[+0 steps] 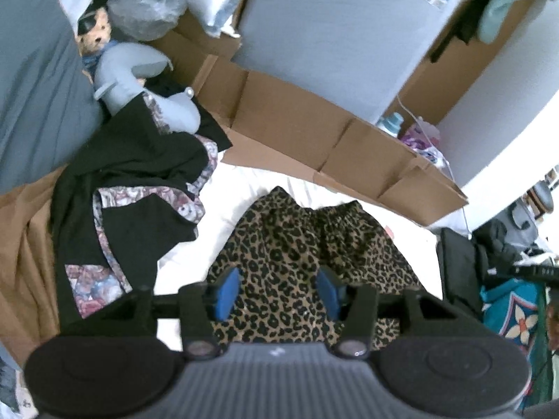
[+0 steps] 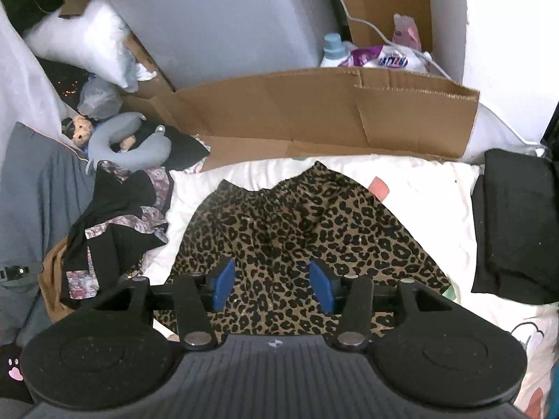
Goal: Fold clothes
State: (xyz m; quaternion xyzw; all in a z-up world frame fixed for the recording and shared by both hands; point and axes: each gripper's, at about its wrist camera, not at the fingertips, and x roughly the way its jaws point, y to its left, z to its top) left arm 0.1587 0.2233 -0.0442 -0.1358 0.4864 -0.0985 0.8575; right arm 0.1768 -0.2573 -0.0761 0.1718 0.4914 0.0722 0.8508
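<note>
Hovering over a leopard-print skirt (image 2: 300, 230) spread flat on the white bedding (image 2: 429, 192).
Left gripper (image 1: 277, 291) and right gripper (image 2: 272, 284) gape empty; the cloth looks light and limp, best pinched at hem corners.

Flattened brown cardboard (image 2: 314, 111) stood on edge ahead of the gripper, beyond the white bedding (image 2: 419, 192). A detergent bottle (image 2: 333, 50) showed behind it. A grey neck pillow (image 2: 139, 146) and teddy bear (image 2: 82, 129) lay ahead-left.
</note>
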